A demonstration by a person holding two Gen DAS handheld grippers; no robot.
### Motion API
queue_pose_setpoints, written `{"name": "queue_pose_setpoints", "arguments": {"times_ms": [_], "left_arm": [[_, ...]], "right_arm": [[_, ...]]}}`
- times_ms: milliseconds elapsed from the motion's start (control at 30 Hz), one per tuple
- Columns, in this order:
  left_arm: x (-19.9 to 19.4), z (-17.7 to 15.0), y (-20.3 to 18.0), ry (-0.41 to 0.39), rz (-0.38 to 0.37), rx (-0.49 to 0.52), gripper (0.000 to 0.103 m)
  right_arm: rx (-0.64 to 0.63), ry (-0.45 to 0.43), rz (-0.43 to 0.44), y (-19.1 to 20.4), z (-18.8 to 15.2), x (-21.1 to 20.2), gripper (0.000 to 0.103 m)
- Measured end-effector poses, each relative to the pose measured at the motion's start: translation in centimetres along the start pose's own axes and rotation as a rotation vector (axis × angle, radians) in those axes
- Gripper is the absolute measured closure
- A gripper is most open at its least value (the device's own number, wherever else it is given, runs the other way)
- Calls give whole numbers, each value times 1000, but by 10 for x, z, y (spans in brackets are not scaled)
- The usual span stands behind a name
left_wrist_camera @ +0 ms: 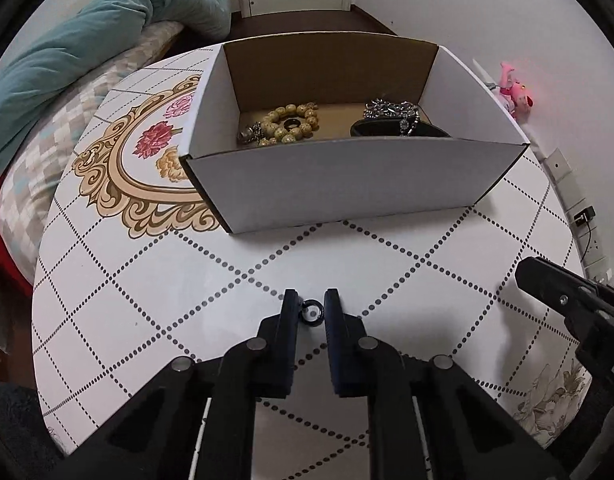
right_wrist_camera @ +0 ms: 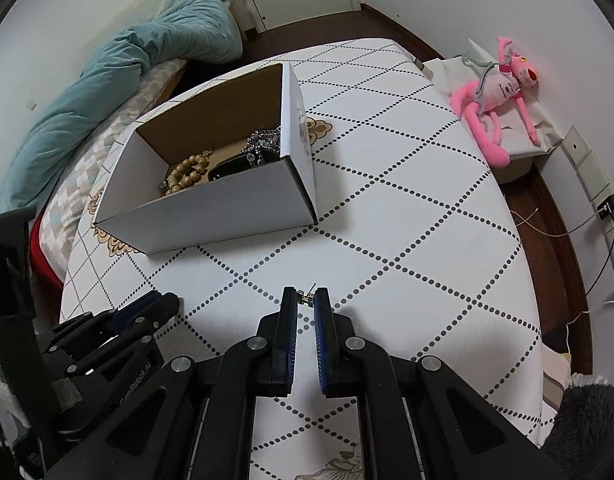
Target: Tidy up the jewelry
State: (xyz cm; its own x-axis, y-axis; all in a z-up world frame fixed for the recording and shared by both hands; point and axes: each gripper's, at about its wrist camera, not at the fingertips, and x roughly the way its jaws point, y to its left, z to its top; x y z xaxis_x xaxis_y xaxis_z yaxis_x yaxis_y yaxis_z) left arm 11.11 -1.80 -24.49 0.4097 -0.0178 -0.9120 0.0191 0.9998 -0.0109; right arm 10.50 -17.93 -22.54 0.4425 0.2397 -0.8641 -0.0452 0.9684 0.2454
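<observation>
A white cardboard box [left_wrist_camera: 347, 184] stands on the table and also shows in the right wrist view [right_wrist_camera: 211, 216]. Inside lie a beige bead bracelet [left_wrist_camera: 293, 122], a silver chain [left_wrist_camera: 391, 110] and a black item [left_wrist_camera: 395, 130]. My left gripper [left_wrist_camera: 311, 312] is shut on a small black ring [left_wrist_camera: 311, 313] just above the table, in front of the box. My right gripper [right_wrist_camera: 306, 300] is shut on a small gold earring [right_wrist_camera: 307, 298] with a thin pin, to the right of the box's near corner. The left gripper also shows in the right wrist view [right_wrist_camera: 147, 312].
The table [right_wrist_camera: 407, 220] has a white cloth with dotted diamond lines and a gold floral motif [left_wrist_camera: 147, 168]. A bed with a teal duvet [left_wrist_camera: 87, 40] lies to the left. A pink plush toy [right_wrist_camera: 495, 96] sits at the right. Wall sockets and cables [right_wrist_camera: 603, 208] run along the right wall.
</observation>
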Motion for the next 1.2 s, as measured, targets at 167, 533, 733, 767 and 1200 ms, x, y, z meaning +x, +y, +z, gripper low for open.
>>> {"name": "queue_pose_setpoints", "arguments": {"times_ms": [167,533,733,767,1200], "left_arm": [[-4,2,4,-4,-27,-13,93],[-64,79,18,-60,-196,-61,93],[-39,126,32,20,-198,-64,92],[-34,130,34,41,-194,-71,91],[-31,143,68,65,-95,-164,35]], "right_arm": [[-3,-13,19,4,1,-9,94],[-38,-99,146,28,64,-54,94],[-78,-28,189,46,119,-23,94],[-77,-3,203,48,128,-14,94],[-26,150,264,43,158,35,78]]}}
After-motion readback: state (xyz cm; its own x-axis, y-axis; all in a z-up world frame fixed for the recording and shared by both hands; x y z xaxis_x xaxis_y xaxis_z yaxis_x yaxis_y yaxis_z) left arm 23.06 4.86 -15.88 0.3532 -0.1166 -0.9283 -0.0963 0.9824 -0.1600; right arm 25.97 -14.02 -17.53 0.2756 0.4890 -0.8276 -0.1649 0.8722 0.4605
